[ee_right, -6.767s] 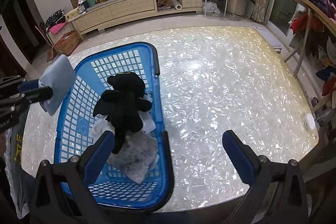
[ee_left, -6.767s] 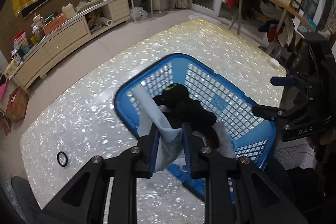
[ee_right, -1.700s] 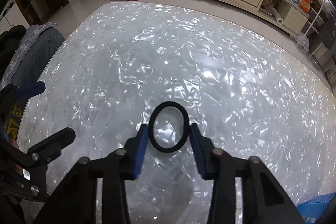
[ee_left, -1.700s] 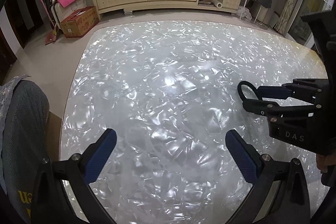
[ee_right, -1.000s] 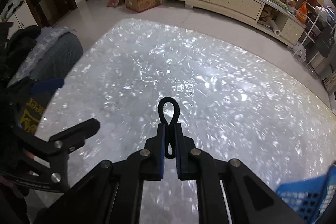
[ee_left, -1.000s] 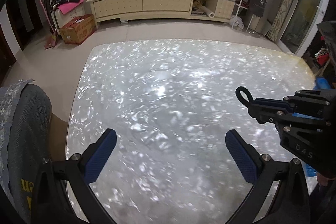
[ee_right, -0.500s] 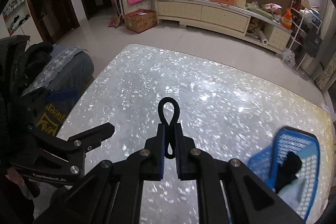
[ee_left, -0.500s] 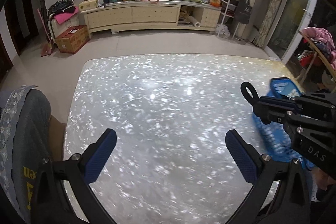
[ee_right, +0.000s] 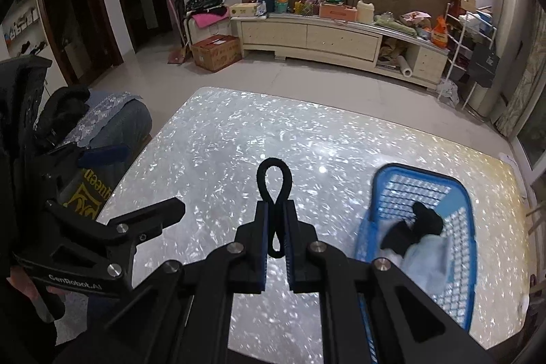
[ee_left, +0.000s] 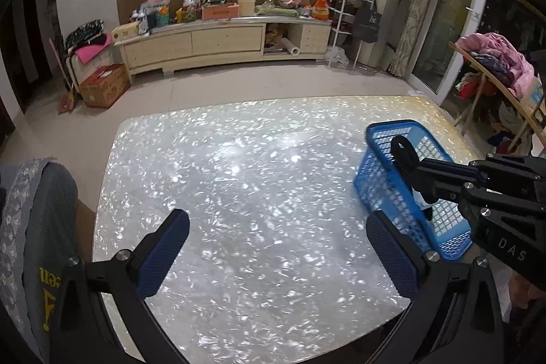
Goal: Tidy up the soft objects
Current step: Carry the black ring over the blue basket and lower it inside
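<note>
**Hair Tie Lifted Clear, Basket Now in Range**

Lifted off the table since the earlier frames, the black hair tie (ee_right: 274, 193) was pinched flat between my right gripper (ee_right: 275, 248) pads, squeezed from a round ring into a narrow figure-eight loop that stood up past the fingertips. It hung in the air above the shimmering table (ee_right: 221, 139), touching nothing else. My right fingers were fully closed on it.

My left gripper (ee_left: 273, 248) was spread wide with nothing between its blue pads (ee_left: 163, 248).

The blue basket (ee_right: 467, 217), absent from both views a moment earlier, had come into frame at the right side of the table. It already contained a black soft toy (ee_right: 419, 224) and pale cloth (ee_right: 426, 255).

Judgement: pickup was complete and the carry was under way. What remained was to bring the tie over the basket rim and release it; the thin loop could slip or snag on the pads at release.
</note>
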Demonstrator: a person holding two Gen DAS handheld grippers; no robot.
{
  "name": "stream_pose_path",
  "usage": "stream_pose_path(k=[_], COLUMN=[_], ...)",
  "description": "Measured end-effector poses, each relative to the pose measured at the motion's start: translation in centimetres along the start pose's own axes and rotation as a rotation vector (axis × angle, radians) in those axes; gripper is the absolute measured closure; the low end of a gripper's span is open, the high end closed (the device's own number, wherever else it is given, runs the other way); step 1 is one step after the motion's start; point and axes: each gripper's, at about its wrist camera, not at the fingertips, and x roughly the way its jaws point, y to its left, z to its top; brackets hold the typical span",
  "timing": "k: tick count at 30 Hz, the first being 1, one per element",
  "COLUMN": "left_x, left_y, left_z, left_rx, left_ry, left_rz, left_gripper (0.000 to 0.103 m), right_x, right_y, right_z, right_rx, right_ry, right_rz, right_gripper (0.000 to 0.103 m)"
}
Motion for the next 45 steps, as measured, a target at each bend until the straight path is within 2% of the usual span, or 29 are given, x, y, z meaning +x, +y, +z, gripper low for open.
stream_pose_path(k=[10,15,22,30,45], left_x=[-0.9,0.1,2.4,6.6,13.8], left_y=[-5.9,-9.1,-11.6,-13.3,-13.5], left_z=[1.0,1.4,1.7,1.4,0.5], left_rx=[0.074,0.120,0.142,0.165,0.159], left_ry=[-0.019,-0.003,0.029,0.105,0.209], left_rz=[-0.034,-0.035,-0.069,-0.094,-0.115], left_gripper=[0.000,0.000,0.000,0.000,0.000], right_x=[-3.6,-4.4,-4.2,-2.0,4.8], right_y=[-3.6,-5.8,-7.9,-10.0,-14.1], right_z=[-2.0,-2.7,-3.8,-5.2,-6.9], right_rx=[0.061,0.096,0.143,0.197,0.257], right_ry=[-0.044,-0.053,-0.035,0.019,0.179], right_rz=[-0.025,-0.038,-0.063,-0.076,-0.083], right_gripper=[0.095,0.095,0.095,0.095,0.095])
